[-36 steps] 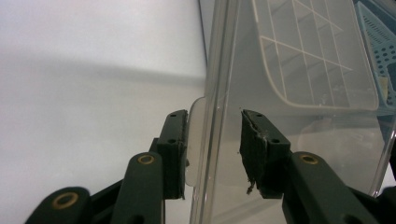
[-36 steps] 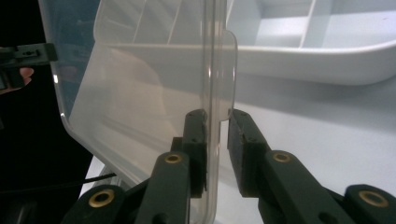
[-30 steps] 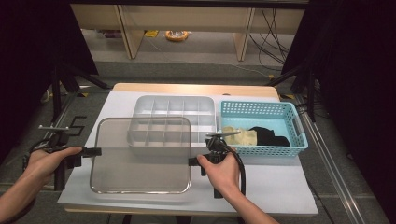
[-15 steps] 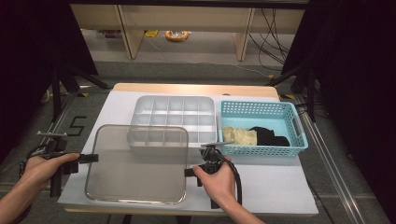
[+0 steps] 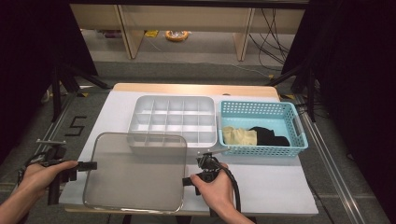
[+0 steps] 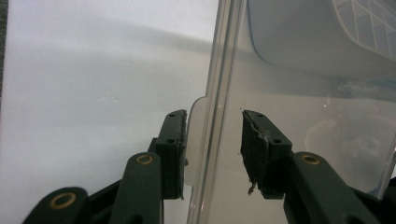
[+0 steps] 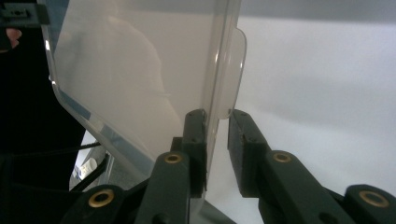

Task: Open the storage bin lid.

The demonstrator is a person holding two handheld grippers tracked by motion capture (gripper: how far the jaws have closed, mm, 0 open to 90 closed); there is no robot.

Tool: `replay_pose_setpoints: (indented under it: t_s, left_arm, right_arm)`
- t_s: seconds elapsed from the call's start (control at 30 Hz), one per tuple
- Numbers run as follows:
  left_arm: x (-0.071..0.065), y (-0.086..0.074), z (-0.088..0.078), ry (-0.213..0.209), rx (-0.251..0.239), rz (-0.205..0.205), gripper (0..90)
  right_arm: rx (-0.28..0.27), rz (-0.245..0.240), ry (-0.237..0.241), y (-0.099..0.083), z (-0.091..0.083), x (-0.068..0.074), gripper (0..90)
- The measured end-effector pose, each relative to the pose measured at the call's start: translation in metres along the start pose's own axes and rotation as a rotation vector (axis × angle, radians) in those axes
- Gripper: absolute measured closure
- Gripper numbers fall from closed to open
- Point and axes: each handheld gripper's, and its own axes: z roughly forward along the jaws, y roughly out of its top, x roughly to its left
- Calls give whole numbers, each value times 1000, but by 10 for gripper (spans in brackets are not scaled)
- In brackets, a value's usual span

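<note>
Am holding clear lid (image 5: 135, 172) between both: left gripper (image 6: 212, 140) jaws half-apart straddling its rim, right gripper (image 7: 217, 140) pinching opposite edge; lid lying near-flat, long axis running toward compartment tray (image 5: 173, 119).

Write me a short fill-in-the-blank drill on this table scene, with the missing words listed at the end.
1. The two grippers hold a clear ____ between them, the left gripper at one side and the right gripper at the other.
2. The divided tray on the table is ____ in colour.
3. The basket beside the tray is ____.
4. In the basket, a yellow cloth lies next to a ____ one.

Missing words: lid; grey; blue; black
</note>
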Motion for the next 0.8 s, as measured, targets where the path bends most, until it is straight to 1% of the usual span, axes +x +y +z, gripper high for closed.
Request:
replay_pose_setpoints:
  t_s: [0.03, 0.07, 0.1, 0.13, 0.17, 0.2, 0.23, 0.27, 0.3, 0.33, 0.37, 0.4, 0.43, 0.47, 0.5, 0.53, 0.57, 0.6, 0.63, 0.67, 0.7, 0.73, 0.77, 0.8]
  left_arm:
    - [0, 0, -1, 2, 6, 4, 606]
    - [0, -1, -2, 3, 14, 14, 606]
    - [0, -1, -2, 3, 14, 14, 606]
    - [0, -1, -2, 2, 19, 14, 606]
    - [0, -3, -1, 1, -4, 3, 606]
    - [0, -3, -3, 7, 13, 15, 606]
    - [-1, -3, -3, 10, 15, 16, 606]
    - [-1, -4, -3, 7, 18, 17, 606]
    - [-1, -5, -3, 5, 4, 18, 607]
    - [-1, -6, -3, 6, 10, 18, 607]
    - [-1, -7, -4, 8, 17, 19, 607]
    - [-1, -8, -3, 5, 13, 15, 607]
    - [-1, -9, -4, 9, 32, 12, 607]
    - [-1, -11, -2, 2, 15, -1, 607]
    - [0, -11, -3, 3, 37, 5, 607]
    - [-1, -12, -2, 0, 26, -8, 607]
    - [-1, -13, -2, 2, 26, -6, 607]
    - [-1, -13, -3, 2, 35, 0, 607]
    - [-1, -13, -5, 9, 53, 5, 607]
    - [-1, -15, -4, 13, 40, 1, 607]
    - [-1, -15, -4, 13, 40, 1, 607]
    - [-1, -16, -5, 10, 51, 14, 607]
    - [-2, -16, -6, 11, 54, 13, 607]
    - [-3, -16, -6, 16, 62, 9, 607]
  right_arm:
    - [-4, 1, 1, -3, 1, 1, 776]
    - [13, -11, 1, -4, 2, -1, 776]
    - [13, -11, 1, -4, 2, -1, 776]
    - [-1, -16, 9, -6, 3, 0, 775]
    - [9, -27, 14, -7, 4, -1, 775]
    - [20, -7, -1, -10, 5, 1, 774]
    - [20, -7, -1, -10, 5, 1, 774]
    - [7, -56, 16, -12, 8, -2, 772]
    - [10, -48, 26, -13, 8, -2, 772]
    - [10, -48, 26, -13, 8, -2, 772]
    - [48, -6, 6, -16, 7, -1, 772]
    - [48, -6, 6, -16, 7, -1, 772]
    - [48, 7, 3, -16, 7, 1, 772]
    - [43, -22, 5, -17, 7, -2, 772]
    - [56, 10, 17, -17, 6, 1, 772]
    - [67, 7, 26, -18, 6, 0, 771]
    - [67, 7, 26, -18, 6, 0, 771]
    - [86, 31, 24, -18, 5, 2, 771]
    - [64, -4, 21, -19, 6, 0, 771]
    - [71, -7, 5, -20, 7, 0, 771]
    - [71, -7, 5, -20, 7, 0, 771]
    - [61, -30, 6, -21, 8, -2, 770]
    - [75, -45, 6, -22, 8, -3, 770]
    - [77, -27, 4, -22, 7, -2, 770]
